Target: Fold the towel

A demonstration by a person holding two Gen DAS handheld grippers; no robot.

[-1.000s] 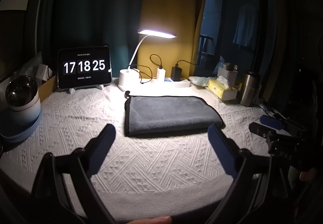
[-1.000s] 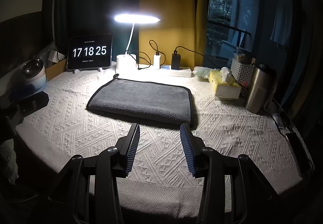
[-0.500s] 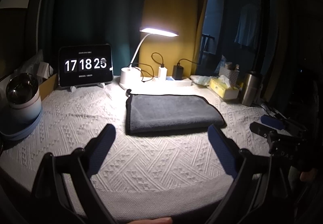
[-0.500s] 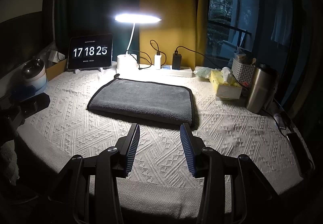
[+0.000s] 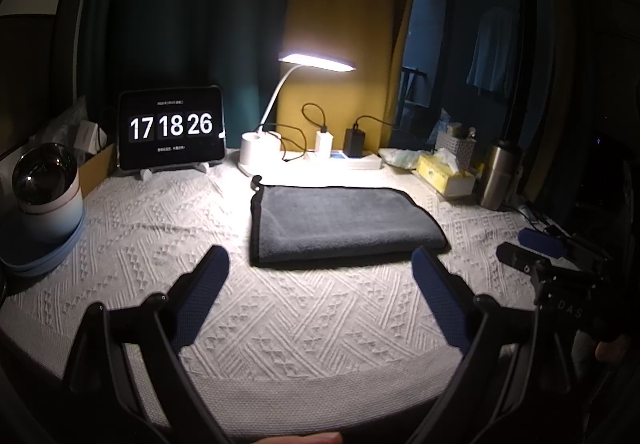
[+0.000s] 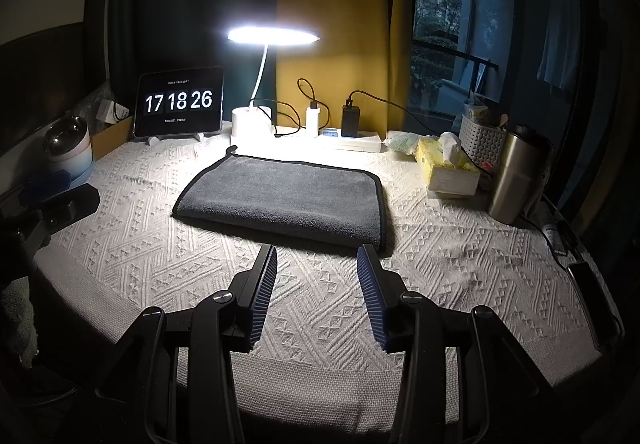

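Observation:
A dark grey towel with black edging lies folded flat on the white textured tablecloth; it also shows in the right wrist view. My left gripper is wide open and empty, held just short of the towel's near edge. My right gripper is open and empty, its fingertips close to the towel's near right corner. The right gripper also shows at the right edge of the left wrist view, and the left gripper at the left edge of the right wrist view.
A lit desk lamp, a tablet clock and a power strip stand at the back. A tissue box, basket and steel tumbler stand at right. A bowl-topped pot stands at left.
Both grippers have stayed nearly still, with only a slight drift of the left view. The towel has not moved. The clock went from 25 to 26.

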